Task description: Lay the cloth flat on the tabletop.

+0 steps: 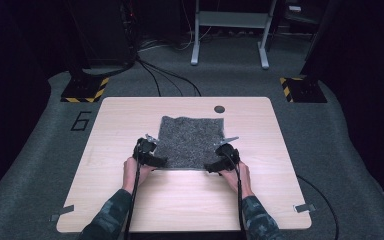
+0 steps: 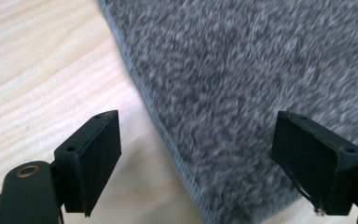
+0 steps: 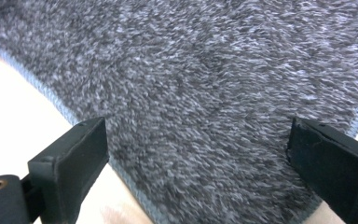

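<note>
A grey fluffy cloth lies flat in the middle of the wooden table. My left gripper is at the cloth's near left corner and my right gripper at its near right corner. In the left gripper view the cloth with its stitched edge lies below my left gripper, whose jaws stand wide apart and press on nothing. In the right gripper view the cloth spreads under my right gripper, jaws also wide apart with nothing pinched.
A dark round hole is in the table beyond the cloth. Tape strips mark the near corners. Past the table stand a grey metal frame, floor cables and hazard-striped bases.
</note>
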The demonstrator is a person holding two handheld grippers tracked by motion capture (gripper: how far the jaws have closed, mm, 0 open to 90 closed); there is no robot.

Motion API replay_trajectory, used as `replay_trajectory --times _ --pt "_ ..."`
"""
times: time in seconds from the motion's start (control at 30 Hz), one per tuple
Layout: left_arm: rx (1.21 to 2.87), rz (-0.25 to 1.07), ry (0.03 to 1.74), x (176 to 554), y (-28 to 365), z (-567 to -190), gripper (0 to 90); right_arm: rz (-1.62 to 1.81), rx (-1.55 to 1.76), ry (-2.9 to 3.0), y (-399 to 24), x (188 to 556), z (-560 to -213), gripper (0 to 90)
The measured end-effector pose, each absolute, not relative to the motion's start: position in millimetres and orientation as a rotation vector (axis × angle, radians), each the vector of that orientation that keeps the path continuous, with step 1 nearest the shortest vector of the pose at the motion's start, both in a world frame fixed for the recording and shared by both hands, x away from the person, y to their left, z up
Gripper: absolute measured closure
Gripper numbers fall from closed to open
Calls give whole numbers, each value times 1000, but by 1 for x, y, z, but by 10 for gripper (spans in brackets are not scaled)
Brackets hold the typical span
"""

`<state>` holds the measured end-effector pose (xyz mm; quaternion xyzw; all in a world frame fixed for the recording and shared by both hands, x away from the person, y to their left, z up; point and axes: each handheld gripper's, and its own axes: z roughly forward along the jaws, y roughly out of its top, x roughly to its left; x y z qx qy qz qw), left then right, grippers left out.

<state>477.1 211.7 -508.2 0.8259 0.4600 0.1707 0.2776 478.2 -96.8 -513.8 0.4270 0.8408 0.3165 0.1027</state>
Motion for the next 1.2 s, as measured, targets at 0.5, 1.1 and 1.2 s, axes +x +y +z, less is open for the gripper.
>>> replay_trajectory --times 0.5,1.1,1.2 --pt "2215 445 1219 436 214 -515 154 957 1179 2497 -108 456 -517 50" --pt "2141 512 1222 460 221 -494 139 919 1219 2398 -110 466 -499 52" --pt "2170 537 1223 463 215 -501 139 863 1219 2402 -110 469 -506 56"
